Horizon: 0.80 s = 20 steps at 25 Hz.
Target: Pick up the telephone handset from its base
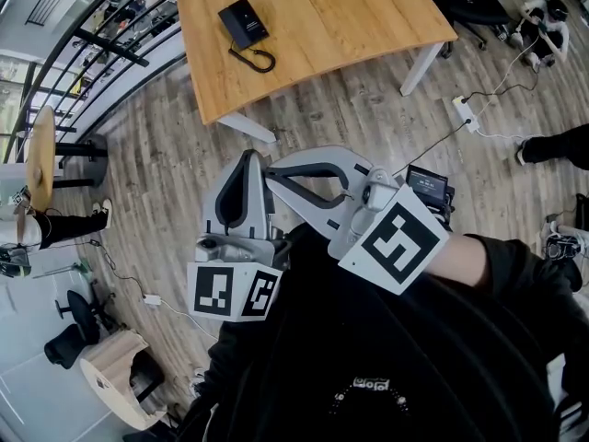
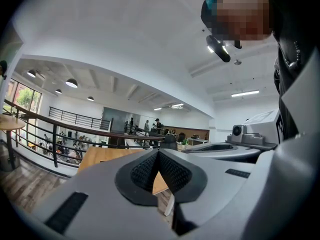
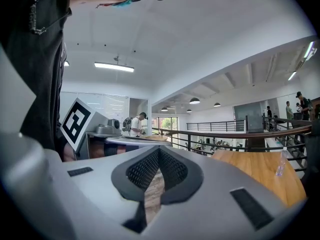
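The black telephone (image 1: 243,20) lies on the wooden table (image 1: 331,26) far ahead in the head view, with its dark cord (image 1: 259,61) curled beside it. Both grippers are held close to the person's chest, well away from the table. The left gripper (image 1: 247,166) points forward and is shut with nothing between its pads (image 2: 158,154). The right gripper (image 1: 273,169) points across to the left, its tip next to the left one. Its pads (image 3: 159,151) meet at the tip and hold nothing. Each gripper view shows part of the table (image 2: 97,156) (image 3: 265,179), but neither shows the telephone.
Wood-plank floor lies between the person and the table. A white power strip (image 1: 463,110) with cables is at the right, office chairs (image 1: 479,3) at the far right. A black railing (image 1: 101,44) runs along the left, next to a round table (image 1: 40,155). A clear bottle (image 3: 281,168) stands on the table.
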Motion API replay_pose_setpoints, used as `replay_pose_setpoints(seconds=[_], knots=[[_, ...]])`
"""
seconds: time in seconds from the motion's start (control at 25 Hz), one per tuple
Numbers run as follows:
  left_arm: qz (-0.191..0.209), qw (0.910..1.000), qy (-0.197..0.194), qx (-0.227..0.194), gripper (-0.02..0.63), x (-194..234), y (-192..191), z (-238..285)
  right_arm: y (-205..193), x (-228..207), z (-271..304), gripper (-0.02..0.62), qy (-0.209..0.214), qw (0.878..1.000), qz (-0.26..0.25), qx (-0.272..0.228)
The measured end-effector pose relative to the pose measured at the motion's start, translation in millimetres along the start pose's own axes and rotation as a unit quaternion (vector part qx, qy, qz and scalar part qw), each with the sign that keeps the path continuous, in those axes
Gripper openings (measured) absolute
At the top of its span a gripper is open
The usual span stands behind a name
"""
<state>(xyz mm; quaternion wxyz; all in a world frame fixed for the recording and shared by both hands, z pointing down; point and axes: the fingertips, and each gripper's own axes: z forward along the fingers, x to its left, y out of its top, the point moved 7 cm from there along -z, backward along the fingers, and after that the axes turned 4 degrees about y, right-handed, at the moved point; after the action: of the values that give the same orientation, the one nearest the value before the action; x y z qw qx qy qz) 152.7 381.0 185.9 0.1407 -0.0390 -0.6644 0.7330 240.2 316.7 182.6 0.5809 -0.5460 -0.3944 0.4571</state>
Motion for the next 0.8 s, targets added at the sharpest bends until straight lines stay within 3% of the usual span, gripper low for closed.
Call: replay_pose_setpoints(seconds=[0.52,0.68,0.8], knots=[[-0.019,0.9996,-0.012,0.019,0.005,-16,-9,30,-10,-28,-20,0.017,-0.018,1.000,0.023,-0.005],[-0.033,0.9991,-0.001,0.028,0.005,-19,-11,43,-15,-46,-34,0.017,-0.042,0.998,0.044,-0.019],[-0.027,0.9990,0.002,0.036,0.005,-28,-13,50,-21,-50,-43,0.017,-0.035,0.997,0.059,-0.017]])
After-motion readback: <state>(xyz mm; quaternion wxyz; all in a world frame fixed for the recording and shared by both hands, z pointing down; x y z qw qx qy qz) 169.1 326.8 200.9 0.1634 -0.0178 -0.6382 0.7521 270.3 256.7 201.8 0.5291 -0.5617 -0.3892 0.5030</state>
